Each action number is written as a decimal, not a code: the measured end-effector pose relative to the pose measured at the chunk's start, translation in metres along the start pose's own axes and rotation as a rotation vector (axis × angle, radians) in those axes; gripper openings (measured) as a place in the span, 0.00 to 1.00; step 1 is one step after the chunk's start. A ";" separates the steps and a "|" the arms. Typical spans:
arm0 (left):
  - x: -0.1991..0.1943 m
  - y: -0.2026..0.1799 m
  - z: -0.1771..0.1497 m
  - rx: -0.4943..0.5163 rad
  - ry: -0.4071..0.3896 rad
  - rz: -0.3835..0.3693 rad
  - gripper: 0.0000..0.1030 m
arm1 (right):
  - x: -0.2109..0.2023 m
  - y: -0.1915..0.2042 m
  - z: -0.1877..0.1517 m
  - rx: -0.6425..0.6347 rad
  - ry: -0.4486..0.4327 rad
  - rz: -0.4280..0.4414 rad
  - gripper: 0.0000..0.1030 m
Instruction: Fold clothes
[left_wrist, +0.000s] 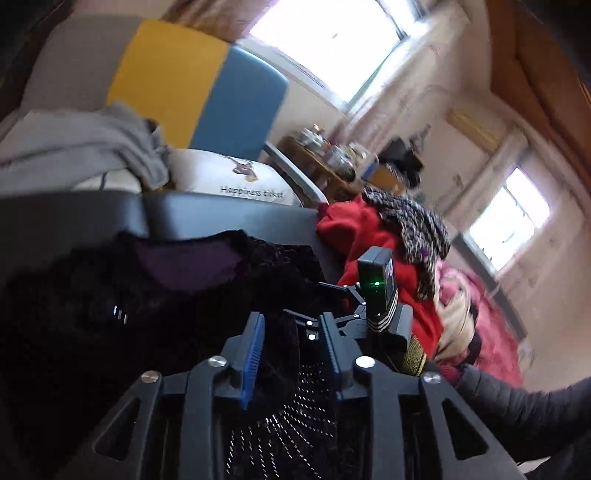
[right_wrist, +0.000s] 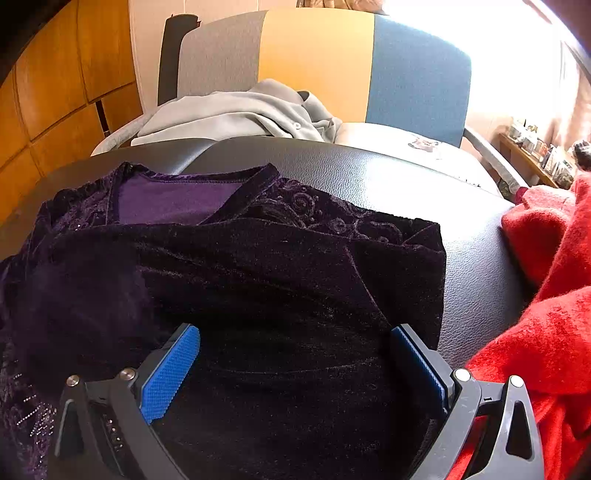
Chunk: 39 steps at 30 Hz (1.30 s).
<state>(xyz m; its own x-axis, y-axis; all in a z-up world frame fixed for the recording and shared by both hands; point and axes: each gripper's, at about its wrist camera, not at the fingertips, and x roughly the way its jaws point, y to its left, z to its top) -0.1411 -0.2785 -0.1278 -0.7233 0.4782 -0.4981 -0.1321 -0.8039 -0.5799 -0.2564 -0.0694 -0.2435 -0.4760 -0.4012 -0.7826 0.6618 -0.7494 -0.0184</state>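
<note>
A dark purple velvet garment (right_wrist: 277, 266) with a lighter purple neck lining lies partly folded on a black leather surface (right_wrist: 369, 173). My right gripper (right_wrist: 295, 343) hovers open over its near part, the blue pads wide apart and nothing pinched. In the left wrist view the same garment (left_wrist: 110, 295) spreads to the left. My left gripper (left_wrist: 291, 332) is shut on a bunched, sequinned fold of it that rises between the blue pads.
A red garment (right_wrist: 546, 332) is heaped at the right edge, with a patterned scarf (left_wrist: 413, 221) and pink cloth (left_wrist: 491, 325) beyond. Grey clothing (right_wrist: 229, 114) and a white pillow (left_wrist: 229, 173) lie behind, before a grey, yellow and blue backrest (right_wrist: 317, 55). A dark sleeve (left_wrist: 517, 398) reaches in.
</note>
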 end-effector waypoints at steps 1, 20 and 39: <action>-0.012 0.002 -0.010 -0.034 -0.026 -0.007 0.44 | 0.000 0.000 0.000 0.001 0.000 0.001 1.00; -0.087 0.082 -0.170 -0.405 -0.115 0.230 0.47 | -0.055 0.037 0.025 -0.016 0.007 0.288 0.79; -0.083 0.069 -0.182 -0.362 -0.168 0.264 0.46 | -0.117 0.043 0.053 0.004 -0.125 0.195 0.15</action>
<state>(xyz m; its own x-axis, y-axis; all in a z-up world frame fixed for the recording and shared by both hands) 0.0329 -0.3095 -0.2438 -0.8038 0.1863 -0.5649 0.2938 -0.7014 -0.6494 -0.2028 -0.0821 -0.1200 -0.4073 -0.6005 -0.6881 0.7460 -0.6534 0.1287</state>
